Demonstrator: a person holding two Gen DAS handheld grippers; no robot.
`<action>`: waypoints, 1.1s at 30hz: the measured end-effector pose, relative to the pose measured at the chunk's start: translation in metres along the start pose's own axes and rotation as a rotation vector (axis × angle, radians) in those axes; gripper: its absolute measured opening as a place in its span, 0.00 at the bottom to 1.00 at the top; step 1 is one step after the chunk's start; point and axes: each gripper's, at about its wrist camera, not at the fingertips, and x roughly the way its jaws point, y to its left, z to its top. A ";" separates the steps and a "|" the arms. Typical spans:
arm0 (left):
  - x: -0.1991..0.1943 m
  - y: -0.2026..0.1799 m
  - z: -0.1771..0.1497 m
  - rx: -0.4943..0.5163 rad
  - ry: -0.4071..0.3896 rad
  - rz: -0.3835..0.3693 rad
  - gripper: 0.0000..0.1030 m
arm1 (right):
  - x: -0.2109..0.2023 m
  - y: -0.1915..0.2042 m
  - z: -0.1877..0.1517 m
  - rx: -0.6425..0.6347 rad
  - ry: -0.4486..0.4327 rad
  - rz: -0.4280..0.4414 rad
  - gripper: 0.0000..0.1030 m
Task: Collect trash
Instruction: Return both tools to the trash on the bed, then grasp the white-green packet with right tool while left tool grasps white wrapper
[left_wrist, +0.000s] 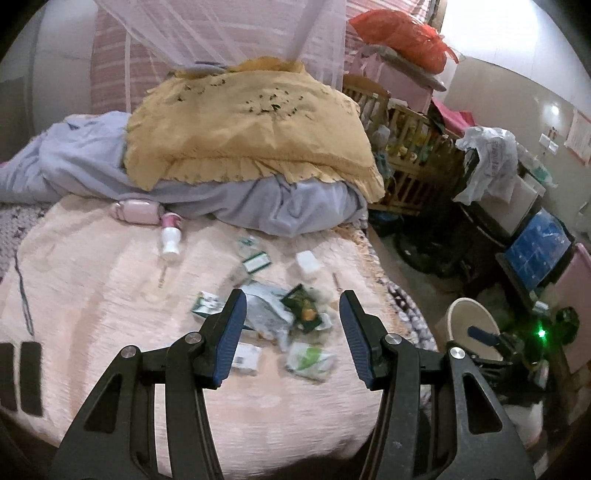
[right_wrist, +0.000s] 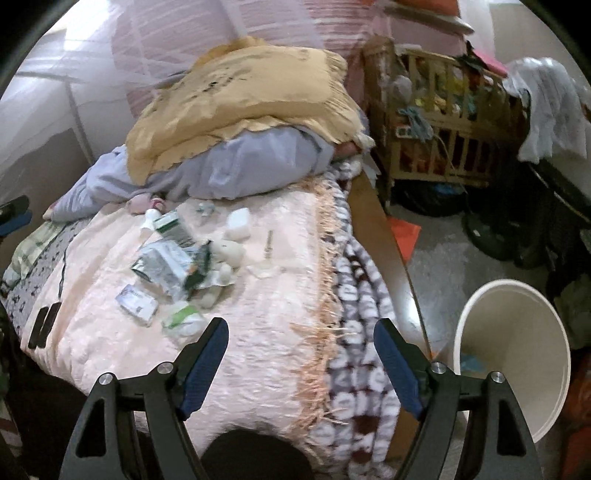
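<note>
Trash (left_wrist: 280, 314) litters the pink bedspread (right_wrist: 258, 332); white bin (right_wrist: 513, 354) on floor beside; both tongs released, empty.

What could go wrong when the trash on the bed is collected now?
The trash pile is loose and mixed, so the open left hand-held gripper may pinch several pieces and drop some. The white bin stands on the floor beside the bed, so pieces could fall short. The white bottle might be taken by mistake.
</note>
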 end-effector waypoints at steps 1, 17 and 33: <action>-0.002 0.005 0.001 0.001 0.000 -0.005 0.49 | -0.002 0.007 0.002 -0.012 -0.002 0.006 0.77; 0.092 0.088 -0.044 -0.020 0.147 -0.056 0.50 | 0.119 0.103 0.016 -0.171 0.176 0.269 0.82; 0.157 0.130 -0.075 -0.013 0.284 -0.074 0.51 | 0.216 0.150 -0.008 -0.447 0.413 0.252 0.39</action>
